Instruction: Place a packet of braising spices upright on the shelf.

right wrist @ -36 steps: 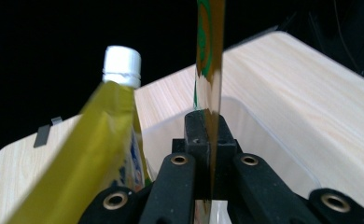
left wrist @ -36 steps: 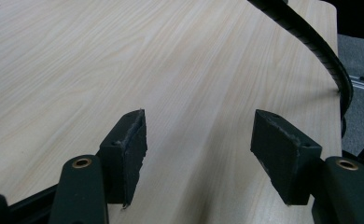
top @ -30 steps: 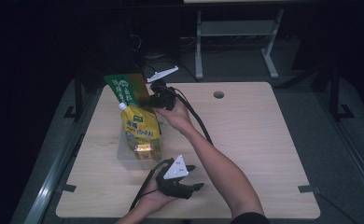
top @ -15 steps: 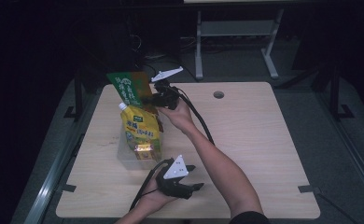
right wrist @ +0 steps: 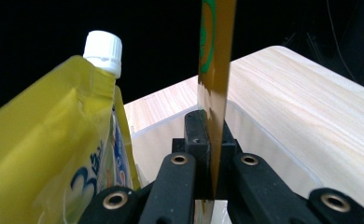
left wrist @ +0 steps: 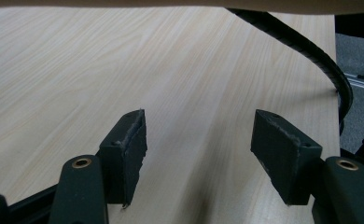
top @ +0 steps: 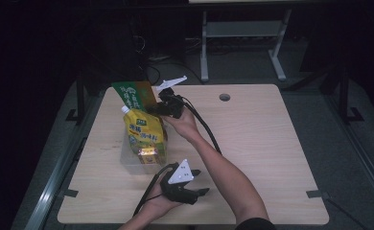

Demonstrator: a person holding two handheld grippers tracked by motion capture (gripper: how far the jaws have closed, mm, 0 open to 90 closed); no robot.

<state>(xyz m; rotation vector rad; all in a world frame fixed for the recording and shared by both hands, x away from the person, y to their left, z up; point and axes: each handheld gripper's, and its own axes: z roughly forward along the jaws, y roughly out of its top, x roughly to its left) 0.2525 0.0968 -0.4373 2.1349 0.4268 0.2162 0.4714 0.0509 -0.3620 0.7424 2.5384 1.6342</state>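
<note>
A: What is changing around the bin [top: 127, 160]?

B: Little since a second ago. The right tool [top: 157, 106] is still clamping the green packet [top: 133, 95] edge-on above the bin's far rim, beside the yellow pouch [top: 144, 134]; insertion is pending. The left tool [top: 194, 184] is idling open on the bench [top: 262, 143], near the bin.

A: Obscured?

B: The bin's floor and the packet's lower edge.

Two pouches: one yellow pouch [top: 146, 134] with a white cap [right wrist: 103, 50], and one green pouch [top: 134, 96]. One clear bin [top: 130, 160] stands near the table's [top: 271, 143] left edge. There is one table with one round hole [top: 224, 97] near its far edge. Two grippers: the left gripper [top: 197, 184] and the right gripper [top: 152, 106]. Two cables.
</note>
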